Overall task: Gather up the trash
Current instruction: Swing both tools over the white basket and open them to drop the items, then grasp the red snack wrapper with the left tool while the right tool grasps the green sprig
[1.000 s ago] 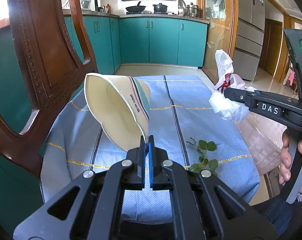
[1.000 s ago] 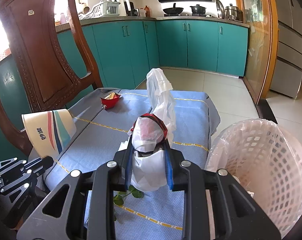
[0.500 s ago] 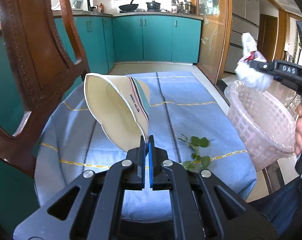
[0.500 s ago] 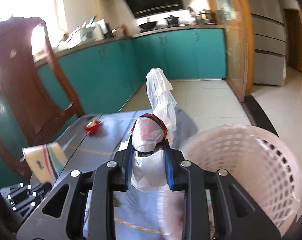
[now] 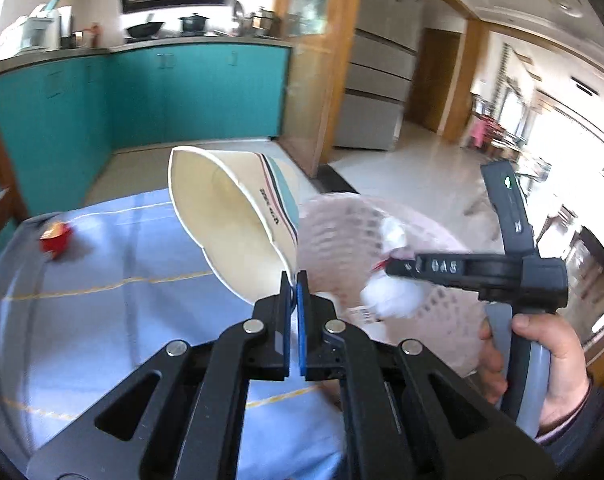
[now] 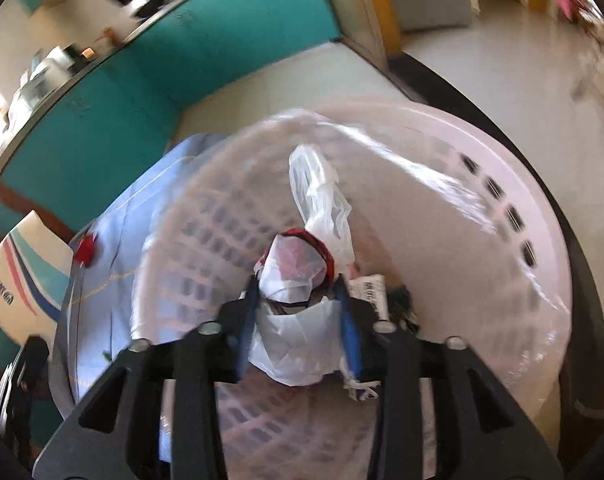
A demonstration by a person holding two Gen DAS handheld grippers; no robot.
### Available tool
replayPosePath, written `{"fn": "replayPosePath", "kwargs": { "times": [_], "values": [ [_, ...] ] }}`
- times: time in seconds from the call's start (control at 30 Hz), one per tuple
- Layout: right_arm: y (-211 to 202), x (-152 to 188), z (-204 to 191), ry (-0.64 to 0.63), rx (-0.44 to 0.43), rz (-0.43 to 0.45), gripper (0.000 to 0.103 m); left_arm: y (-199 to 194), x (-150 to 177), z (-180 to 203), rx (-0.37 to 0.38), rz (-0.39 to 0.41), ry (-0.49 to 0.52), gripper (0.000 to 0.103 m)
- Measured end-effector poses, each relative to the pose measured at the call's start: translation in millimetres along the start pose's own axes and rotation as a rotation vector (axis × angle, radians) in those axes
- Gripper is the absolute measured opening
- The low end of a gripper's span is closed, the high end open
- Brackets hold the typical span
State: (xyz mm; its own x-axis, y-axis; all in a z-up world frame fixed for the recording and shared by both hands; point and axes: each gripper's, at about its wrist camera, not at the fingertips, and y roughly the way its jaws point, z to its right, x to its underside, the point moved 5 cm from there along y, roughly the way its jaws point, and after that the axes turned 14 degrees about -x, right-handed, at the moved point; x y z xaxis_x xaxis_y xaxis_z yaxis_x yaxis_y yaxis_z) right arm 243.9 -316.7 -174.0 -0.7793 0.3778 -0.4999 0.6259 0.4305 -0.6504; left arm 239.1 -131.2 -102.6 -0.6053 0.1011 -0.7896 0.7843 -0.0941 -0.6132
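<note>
We're clamping the right gripper [image 6: 298, 320] on the white plastic bag [image 6: 298, 280], holding it over the pink basket [image 6: 482, 208], while the left gripper [image 5: 293, 284] is pinching the paper bowl [image 5: 238, 216] above the blue tablecloth [image 5: 102, 280].

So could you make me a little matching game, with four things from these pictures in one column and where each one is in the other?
Things:
1. paper cup
2. white plastic bag
3. red wrapper
4. pink basket

Places:
A. lying on the blue tablecloth
B. beside the table, under the right gripper
C. pinched by its rim in the left gripper
D. held in the right gripper, over the basket

Pairs: 1-C, 2-D, 3-A, 4-B
</note>
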Motion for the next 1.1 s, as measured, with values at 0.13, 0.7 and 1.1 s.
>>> {"fn": "replayPosePath", "kwargs": {
  "times": [0.13, 0.7, 1.1],
  "values": [
    [-39, -13, 4, 0.042, 0.001, 0.192, 0.076, 20, 4, 34, 0.065, -0.040, 0.039, 0.004],
    [-62, -22, 0, -0.004, -0.021, 0.329, 0.077, 31, -6, -14, -0.074, 0.027, -0.053, 0.050],
    [34, 54, -152, -0.460, -0.362, -0.073, 0.077, 136, -30, -256, -0.568, -0.176, -0.177, 0.091]
  ]
}}
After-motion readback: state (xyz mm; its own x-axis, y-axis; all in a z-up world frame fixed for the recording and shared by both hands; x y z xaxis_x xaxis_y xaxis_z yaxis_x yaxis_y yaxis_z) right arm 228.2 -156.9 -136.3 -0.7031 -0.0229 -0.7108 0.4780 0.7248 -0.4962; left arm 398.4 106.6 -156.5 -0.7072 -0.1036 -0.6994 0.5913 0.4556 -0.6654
